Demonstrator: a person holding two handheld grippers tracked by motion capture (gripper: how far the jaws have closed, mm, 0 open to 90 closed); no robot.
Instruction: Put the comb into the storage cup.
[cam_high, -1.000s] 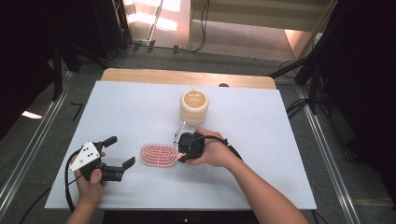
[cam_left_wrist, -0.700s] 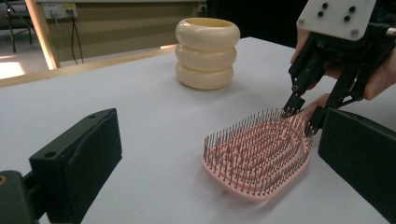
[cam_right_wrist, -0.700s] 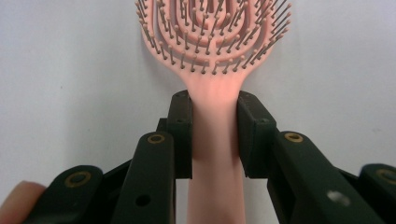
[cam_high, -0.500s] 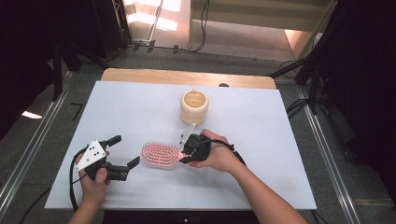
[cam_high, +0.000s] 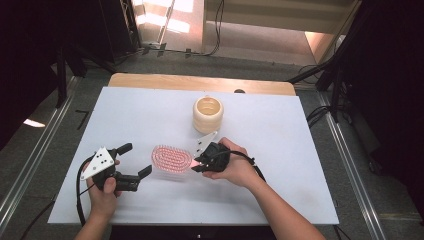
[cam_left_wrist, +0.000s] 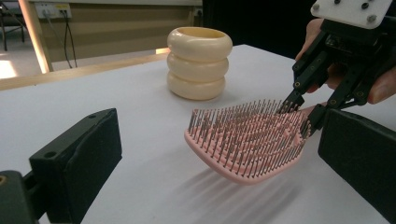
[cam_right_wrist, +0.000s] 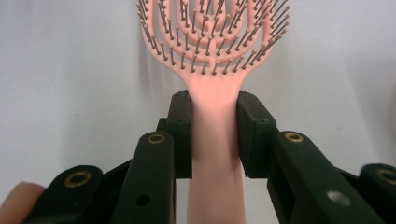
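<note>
A pink hairbrush (cam_high: 171, 159) with dark-tipped bristles is held by its handle, its head tilted up off the white table (cam_high: 280, 125). My right gripper (cam_high: 196, 163) is shut on the handle; in the right gripper view both pads (cam_right_wrist: 181, 135) press the pink handle (cam_right_wrist: 215, 140) from either side. In the left gripper view the brush head (cam_left_wrist: 247, 142) hovers over its shadow, gripped from the right by the right gripper (cam_left_wrist: 303, 114). My left gripper (cam_high: 135, 161) stands open at the left of the brush, nothing between its jaws. A cream ringed cup (cam_high: 208, 114) stands behind the brush.
The cream cup (cam_left_wrist: 199, 63) stands upright on the far middle of the table. A wooden strip (cam_high: 200, 82) runs along the table's far edge. Dark stands and cables surround the table.
The right gripper has carried the brush slightly toward the near side and right, lifting its head a little. The left hand has barely moved.
</note>
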